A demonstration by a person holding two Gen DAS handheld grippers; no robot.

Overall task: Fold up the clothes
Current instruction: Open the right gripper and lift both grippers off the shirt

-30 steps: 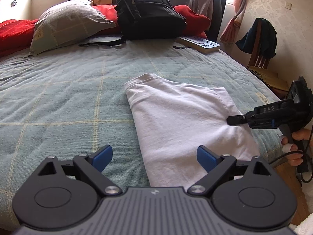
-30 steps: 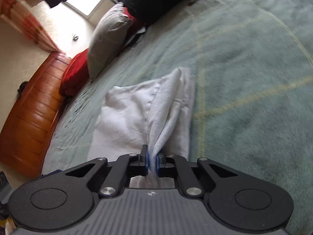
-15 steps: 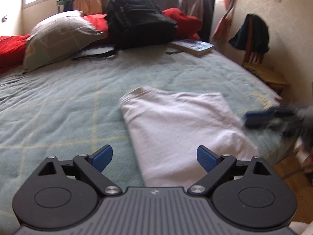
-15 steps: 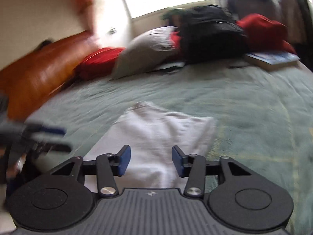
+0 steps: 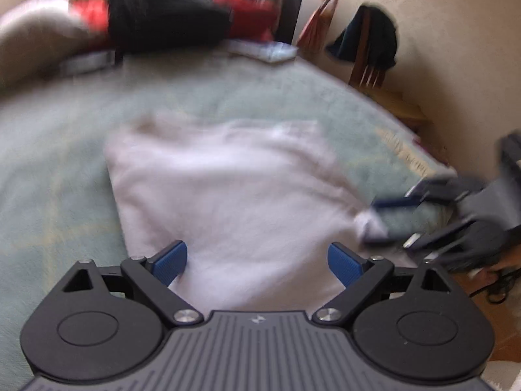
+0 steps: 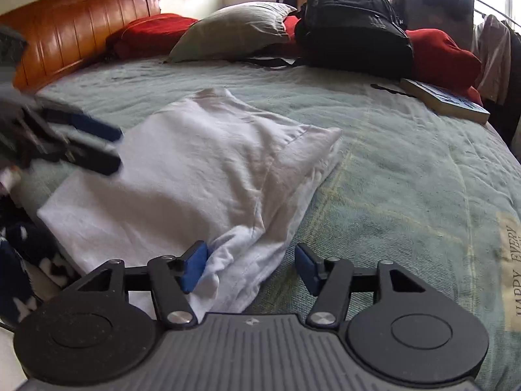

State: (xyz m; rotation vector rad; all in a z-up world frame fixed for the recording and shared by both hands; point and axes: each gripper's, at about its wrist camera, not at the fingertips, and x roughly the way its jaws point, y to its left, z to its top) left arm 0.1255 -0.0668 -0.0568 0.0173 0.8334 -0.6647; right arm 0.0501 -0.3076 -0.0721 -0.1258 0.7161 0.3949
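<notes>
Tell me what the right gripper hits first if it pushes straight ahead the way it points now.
Most likely the white garment: the open right gripper already has its bunched near corner between its fingers, low over the green bedspread. Depth is uncertain, so it may skim over the fabric.

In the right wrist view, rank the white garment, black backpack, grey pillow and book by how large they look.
1. white garment, though it lies nearest the camera
2. black backpack and grey pillow: look about alike, not ranked
3. book, clearly smallest
</notes>
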